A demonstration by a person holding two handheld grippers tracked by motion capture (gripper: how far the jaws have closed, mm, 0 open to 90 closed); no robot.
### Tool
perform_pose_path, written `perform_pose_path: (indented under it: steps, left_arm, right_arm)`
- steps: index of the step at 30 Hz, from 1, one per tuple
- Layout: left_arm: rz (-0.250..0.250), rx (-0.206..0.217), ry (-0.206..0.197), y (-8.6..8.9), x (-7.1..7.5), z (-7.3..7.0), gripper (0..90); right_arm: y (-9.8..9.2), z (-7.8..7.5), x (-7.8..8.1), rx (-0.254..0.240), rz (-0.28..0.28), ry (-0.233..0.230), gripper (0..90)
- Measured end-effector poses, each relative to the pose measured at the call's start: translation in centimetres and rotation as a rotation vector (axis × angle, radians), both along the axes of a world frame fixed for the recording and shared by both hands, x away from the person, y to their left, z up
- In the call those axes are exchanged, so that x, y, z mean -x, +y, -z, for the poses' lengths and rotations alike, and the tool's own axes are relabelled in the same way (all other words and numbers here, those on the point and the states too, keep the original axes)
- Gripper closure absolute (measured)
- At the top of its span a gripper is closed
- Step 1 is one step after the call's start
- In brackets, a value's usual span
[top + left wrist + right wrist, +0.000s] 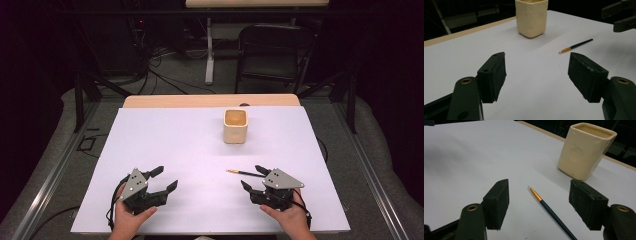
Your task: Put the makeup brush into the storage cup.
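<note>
The surface [165, 145] is white, flat and smooth, so it offers no edge to brace a thin object against. The cream cup [235, 126] stands upright toward the far side, well apart from both hand-held grippers; a fast sweep toward it could tip it.

The right hand-held gripper [252, 178] has its jaws wide apart and grips nothing. The left hand-held gripper [167, 178] is likewise spread wide and empty, resting near the front edge.

Principal risk: the paintbrush [550, 211] lies flat on the surface, between the right jaws and just ahead of them. A closure made too high is likely to miss it; an off-centre closure may roll or flick it away.

The paintbrush is slender, with a dark handle, a gold ferrule and a fine pale tip pointing away from the right gripper.
</note>
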State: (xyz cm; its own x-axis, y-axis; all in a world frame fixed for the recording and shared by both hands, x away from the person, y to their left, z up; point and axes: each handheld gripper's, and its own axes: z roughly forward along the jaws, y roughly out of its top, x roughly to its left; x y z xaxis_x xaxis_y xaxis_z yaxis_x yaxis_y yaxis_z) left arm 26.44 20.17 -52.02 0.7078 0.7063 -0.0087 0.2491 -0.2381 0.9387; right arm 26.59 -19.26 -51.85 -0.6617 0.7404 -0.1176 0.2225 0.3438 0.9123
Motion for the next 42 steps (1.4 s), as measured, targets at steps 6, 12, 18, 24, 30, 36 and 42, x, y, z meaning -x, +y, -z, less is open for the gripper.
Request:
perform_pose_path:
  steps: [6,12,18,24,30,36,42]
  left_arm:
    - [-0.003,-0.028,0.010,0.0,0.0,0.1,30.7]
    - [-0.010,-0.036,0.017,0.1,0.1,0.2,30.7]
    - [-0.013,-0.022,0.019,0.2,0.2,0.1,30.7]
    - [-0.015,-0.008,0.027,0.2,0.0,0.1,30.7]
    - [-0.012,-0.010,0.026,0.2,0.0,0.1,30.7]
    - [-0.014,-0.009,0.025,0.2,0.0,0.1,30.7]
    - [-0.013,-0.011,0.023,0.3,0.0,0.1,30.7]
  right_arm:
    - [-0.3,0.1,-0.9,-0.017,0.005,0.048,33.6]
    - [-0.2,0.3,-1.8,0.005,-0.008,0.106,33.5]
    - [-0.2,0.1,-2.1,0.021,-0.020,0.133,33.5]
    - [-0.5,-0.1,-2.4,0.032,-0.012,0.157,33.4]
    - [-0.6,-0.3,-2.6,0.057,-0.016,0.172,32.6]
    - [-0.4,-0.6,-2.8,0.081,-0.020,0.179,32.3]
    - [-0.4,-0.8,-3.6,0.112,-0.036,0.223,31.8]
